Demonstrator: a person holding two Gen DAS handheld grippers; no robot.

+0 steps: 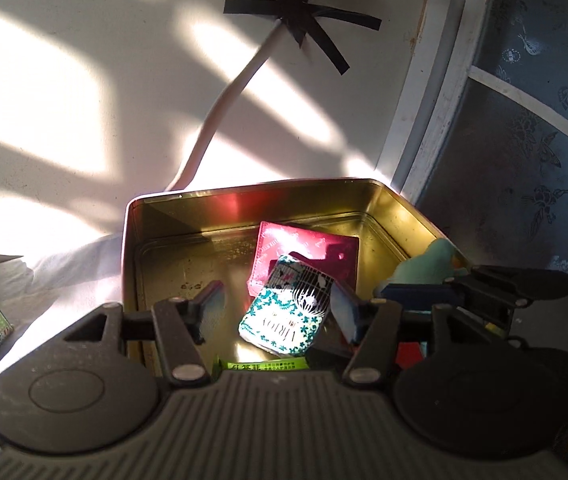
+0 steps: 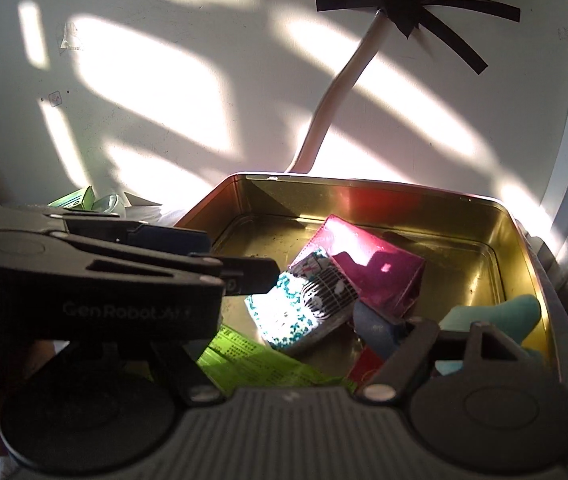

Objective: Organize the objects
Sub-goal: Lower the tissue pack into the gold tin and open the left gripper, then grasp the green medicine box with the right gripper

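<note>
left tongs (image 1: 278, 308) apart over the gold tin (image 1: 244, 200), floral teal packet (image 1: 284, 316) loose between the pads atop the magenta box (image 1: 307, 248) at 12 o'clock, right tongs (image 2: 323, 312) apart too, mint toy (image 2: 519, 312) at 3 o'clock.

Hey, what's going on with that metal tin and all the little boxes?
A person is sorting small items into a gold metal tin with a hand-held gripper in each hand. Both hang over the tin's near edge. The left hand-held gripper is open above a teal floral box that leans on a magenta box; nothing is pinched. The right hand-held gripper looks open too, with a teal soft toy just beyond its right finger. A green packet lies at the front of the tin.
</note>
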